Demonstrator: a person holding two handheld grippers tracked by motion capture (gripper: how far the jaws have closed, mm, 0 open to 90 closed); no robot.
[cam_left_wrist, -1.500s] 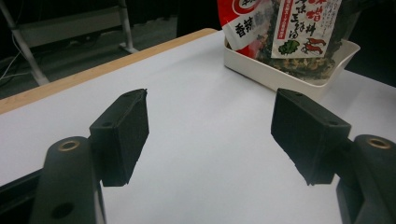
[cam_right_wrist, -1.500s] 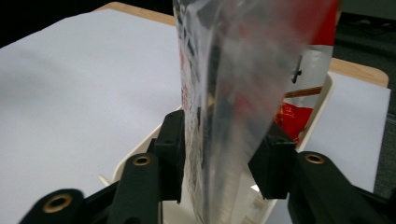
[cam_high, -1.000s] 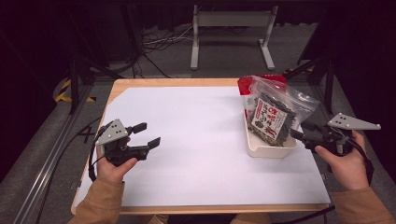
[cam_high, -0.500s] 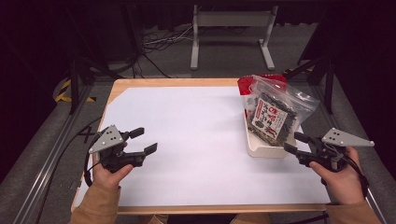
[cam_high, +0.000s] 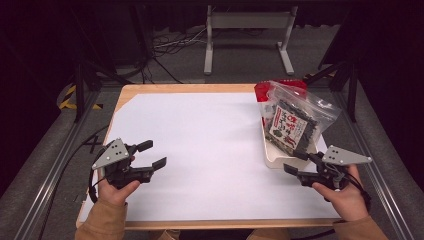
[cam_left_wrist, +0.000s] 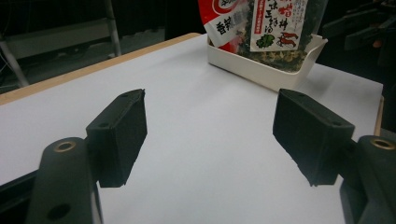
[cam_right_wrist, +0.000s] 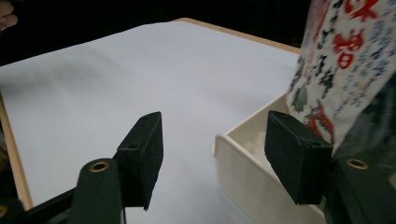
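Counting two grippers: left gripper (cam_high: 151, 155) and right gripper (cam_high: 296, 161), each showing two black jaws. Counting two hands: left hand (cam_high: 116, 190), right hand (cam_high: 345, 195). Spotting one white tray (cam_high: 272, 155) sitting on one table (cam_high: 165, 89). Seeing one white sheet (cam_high: 200, 145) covering the tabletop. Tallying two bags standing in the tray: one clear bag (cam_high: 295, 122), one red bag (cam_high: 263, 91) behind it.

snack bag (cam_right_wrist: 348, 70): top cut off by frame edge | printed text unreadable
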